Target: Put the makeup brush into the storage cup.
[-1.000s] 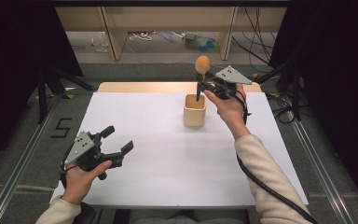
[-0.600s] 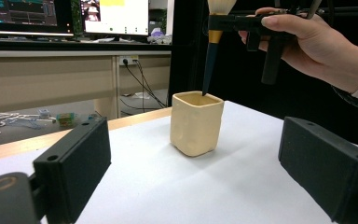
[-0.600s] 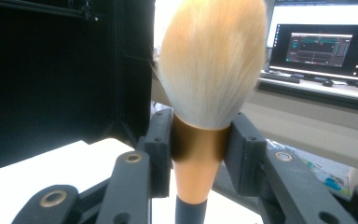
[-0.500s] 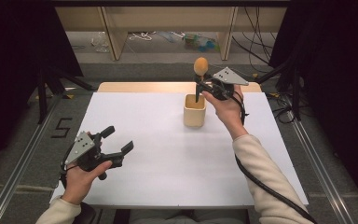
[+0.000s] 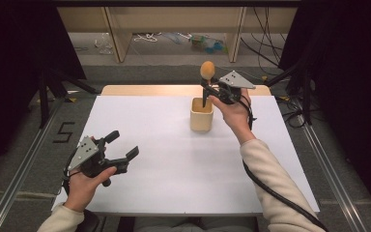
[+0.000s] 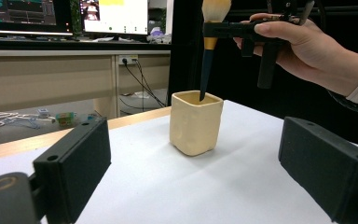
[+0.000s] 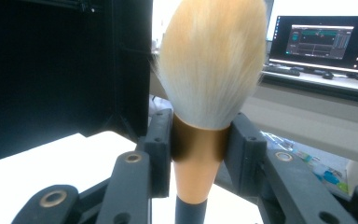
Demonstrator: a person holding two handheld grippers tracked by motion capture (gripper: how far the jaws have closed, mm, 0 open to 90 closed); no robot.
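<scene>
I am watching the left gripper idling at the near left of the table, well apart from the cup, its jaws spread wide with nothing between them. In the left gripper view the two black pads are framing the cup from a distance.

Farther off, the right gripper is hovering just above the cup, jaws pinching the brush at its gold ferrule. The right gripper view is showing the pads clamping both sides of that band, bristles up. The brush is hanging upright, its dark handle tip dipping just inside the cup's rim.

My reading: the brush is being lowered into the cup. To do it well I am thinking the handle should be kept vertical and centred over the opening, lowered until the tip meets the bottom, and only then released, so the brush is not toppling the cup or catching the rim. The cup looks light; a sideways nudge could shift it.

Hard to tell: the cup's inside is hiding how deep the tip is sitting and whether it is touching the wall. The brush head is cut off at the top of the left gripper view.
</scene>
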